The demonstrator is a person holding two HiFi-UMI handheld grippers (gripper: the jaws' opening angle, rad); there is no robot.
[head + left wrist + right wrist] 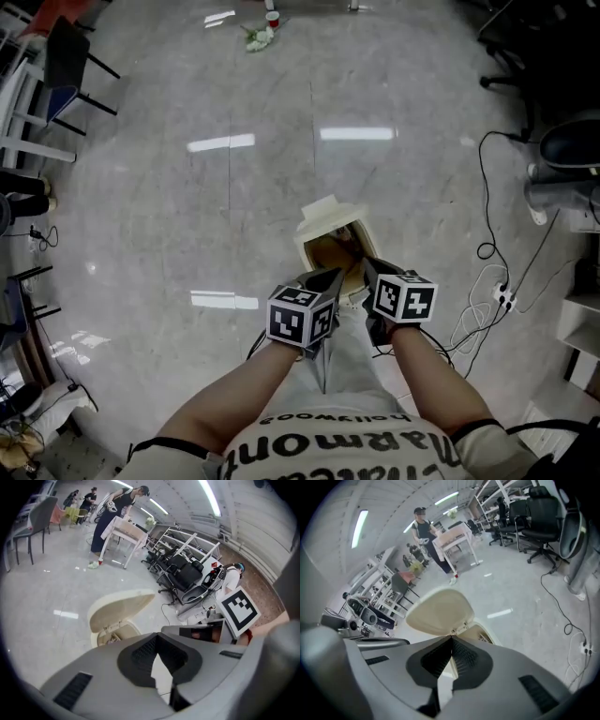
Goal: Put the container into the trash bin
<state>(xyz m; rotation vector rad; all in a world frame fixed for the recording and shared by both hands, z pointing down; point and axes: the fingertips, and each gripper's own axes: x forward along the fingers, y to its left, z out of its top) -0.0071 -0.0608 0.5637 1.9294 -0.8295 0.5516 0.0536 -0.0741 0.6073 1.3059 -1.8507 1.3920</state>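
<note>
Cream plastic flip-lid trash bin stands open below you. Your left gripper and right gripper are both pinched shut, empty. The container is unseen, probably inside. Risk: your jaws, close over the rim, could knock the lid down.

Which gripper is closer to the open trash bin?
Right, narrowly. The right gripper overlaps the trash bin's near rim; the left gripper sits just short of it.

The left forearm and right forearm reach forward side by side. The left gripper and right gripper sit close together, each with jaws closed on nothing.
</note>
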